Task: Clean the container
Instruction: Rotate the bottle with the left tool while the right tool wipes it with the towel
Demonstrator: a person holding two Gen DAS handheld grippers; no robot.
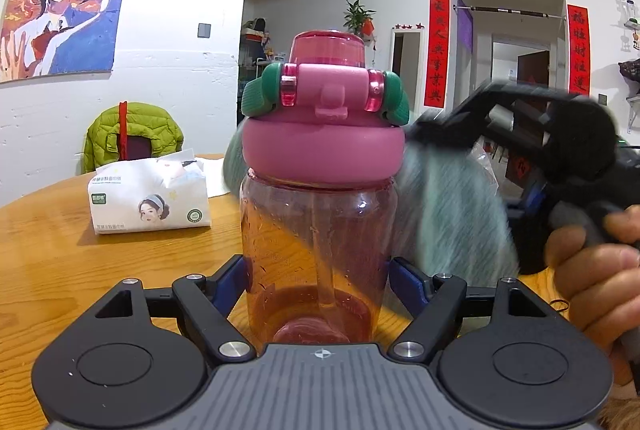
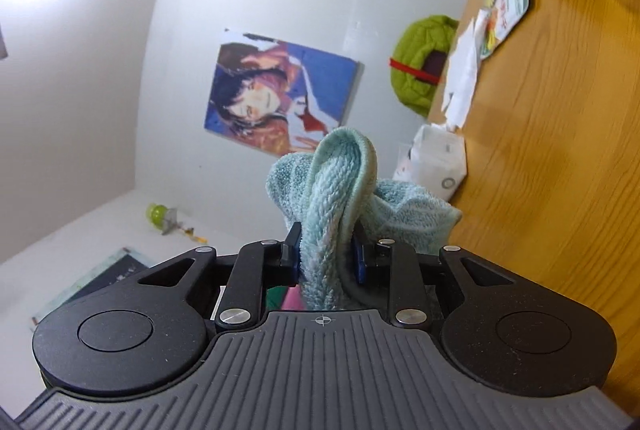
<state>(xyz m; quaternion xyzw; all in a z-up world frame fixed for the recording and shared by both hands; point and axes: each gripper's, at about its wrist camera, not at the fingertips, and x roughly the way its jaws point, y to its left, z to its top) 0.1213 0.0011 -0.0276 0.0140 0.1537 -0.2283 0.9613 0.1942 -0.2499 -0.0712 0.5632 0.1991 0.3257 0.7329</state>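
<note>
Standing upright on a wooden table, a pink-lidded bottle is clamped between the left gripper fingers. Beside its lid, the right gripper pinches a folded teal cloth. A tissue pack lies behind, near a green jacket.

The bottle fills the gap between the left gripper's fingers; the right gripper and its cloth crowd the bottle's right side. Left of it lies bare table — only the tissue pack stands further back.
</note>
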